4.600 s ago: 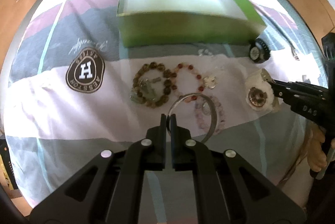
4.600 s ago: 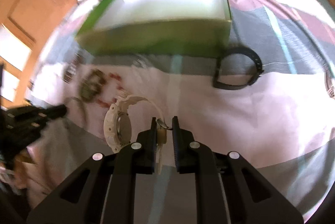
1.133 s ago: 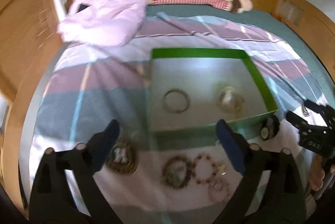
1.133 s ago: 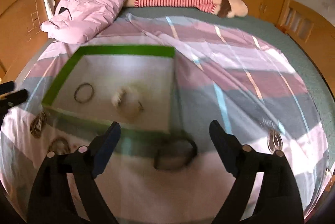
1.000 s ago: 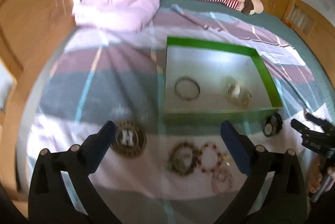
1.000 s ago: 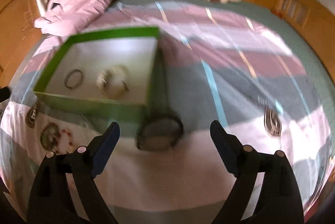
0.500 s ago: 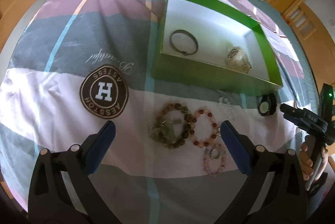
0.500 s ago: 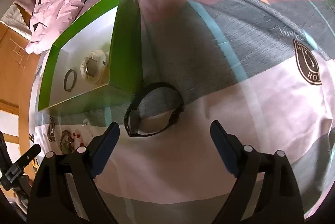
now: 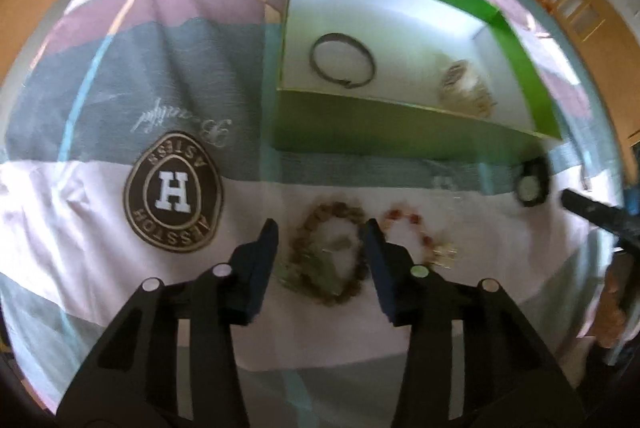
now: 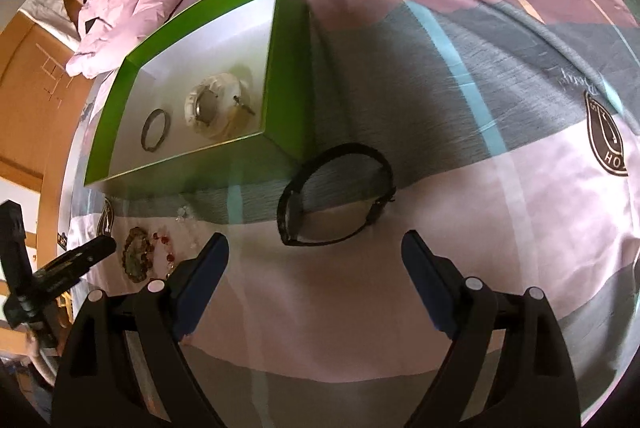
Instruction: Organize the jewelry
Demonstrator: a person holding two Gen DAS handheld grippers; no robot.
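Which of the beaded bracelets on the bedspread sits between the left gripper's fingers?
The brown-green beaded bracelet, framed by the left gripper; the red beaded bracelet lies outside, to its right.

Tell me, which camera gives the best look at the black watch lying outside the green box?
The right wrist view. The black watch lies there sharp and whole, strap looped, ahead of the open right claw and just beside the green box. In the left wrist view the watch is only a small blurred shape near the picture's edge.

Motion blur smears the white watch (image 9: 466, 90) in the box.
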